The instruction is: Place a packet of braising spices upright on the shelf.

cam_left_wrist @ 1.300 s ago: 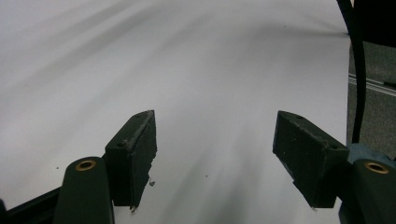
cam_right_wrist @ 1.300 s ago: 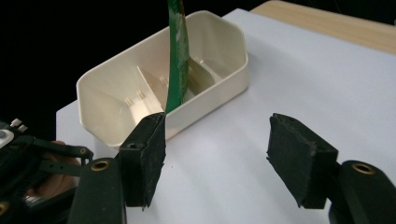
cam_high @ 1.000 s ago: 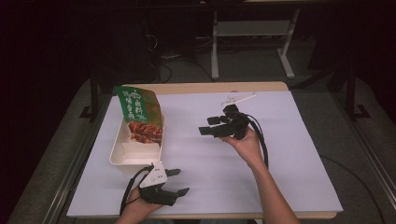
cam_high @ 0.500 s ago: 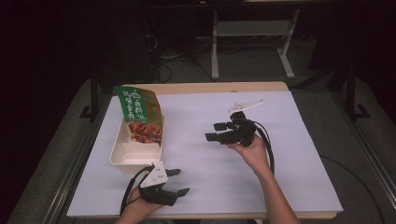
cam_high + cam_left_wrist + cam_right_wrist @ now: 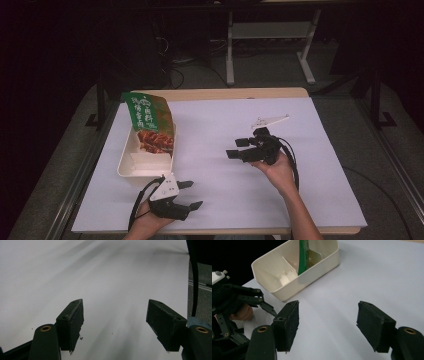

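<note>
Dark surroundings ringed the desk (image 5: 300, 200), whose white, matte covering lay flat and unmarked. Your left hand-held gripper (image 5: 186, 196) sat low at the near edge, jaws spread wide with nothing between them; the left gripper view showed just bare white sheet ahead. Your right hand-held gripper (image 5: 239, 149) was held mid-desk, pointed toward the container, jaws likewise spread and empty. The cream plastic container (image 5: 128, 169) stood at the desk's left side, well apart from the right hand-held gripper and near the left one. It was rectangular, thin-walled and smooth, with a moulded divider inside. A green printed pouch (image 5: 150, 120) stood tilted in its far end, glossy film with a food picture on its face, leaning against the container's wall. Risk, as judged from here: the pouch looked slack and top-heavy, so a pinch taken low or off-centre could fold it or tip it out over the rim. The container seemed light; a sideways nudge from either hand-held gripper could slide it on the smooth sheet or off the left edge. The trailing cable (image 5: 292, 155) could also snag as you reached across.
</note>
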### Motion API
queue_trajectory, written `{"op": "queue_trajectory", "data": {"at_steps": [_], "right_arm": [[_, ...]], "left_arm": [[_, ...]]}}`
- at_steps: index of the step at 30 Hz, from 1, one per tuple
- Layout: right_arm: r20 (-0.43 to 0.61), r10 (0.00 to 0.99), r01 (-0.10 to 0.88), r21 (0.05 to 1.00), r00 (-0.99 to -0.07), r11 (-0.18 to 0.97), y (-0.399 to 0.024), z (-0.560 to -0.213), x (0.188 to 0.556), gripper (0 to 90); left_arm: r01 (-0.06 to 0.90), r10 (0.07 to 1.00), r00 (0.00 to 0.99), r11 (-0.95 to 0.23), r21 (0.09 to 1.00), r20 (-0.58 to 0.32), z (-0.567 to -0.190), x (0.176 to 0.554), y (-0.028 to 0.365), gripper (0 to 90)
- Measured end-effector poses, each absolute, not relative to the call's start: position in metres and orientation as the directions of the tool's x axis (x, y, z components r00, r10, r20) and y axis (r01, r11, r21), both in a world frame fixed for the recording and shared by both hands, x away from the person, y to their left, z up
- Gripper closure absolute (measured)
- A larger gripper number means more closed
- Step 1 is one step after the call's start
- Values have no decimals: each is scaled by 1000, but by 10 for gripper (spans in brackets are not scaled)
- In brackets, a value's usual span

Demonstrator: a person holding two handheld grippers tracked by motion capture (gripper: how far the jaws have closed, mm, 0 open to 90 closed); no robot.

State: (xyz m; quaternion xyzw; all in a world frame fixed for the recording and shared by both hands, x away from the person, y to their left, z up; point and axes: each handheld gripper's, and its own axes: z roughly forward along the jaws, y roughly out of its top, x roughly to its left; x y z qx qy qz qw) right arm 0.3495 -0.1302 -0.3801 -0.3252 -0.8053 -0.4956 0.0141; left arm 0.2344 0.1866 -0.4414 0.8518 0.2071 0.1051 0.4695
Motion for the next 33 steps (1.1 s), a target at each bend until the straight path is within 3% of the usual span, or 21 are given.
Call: {"op": "queue_trajectory", "data": {"at_steps": [27,33], "right_arm": [[358,542,563,780,-760,274,-167,-404,309,323],[358,568,574,776,-742,261,-181,-425,284,283]], "left_arm": [[257,454,891,-470,844,-19,-441,233,187,300],[255,458,889,-465,847,-16,-440,234,189,299]]}}
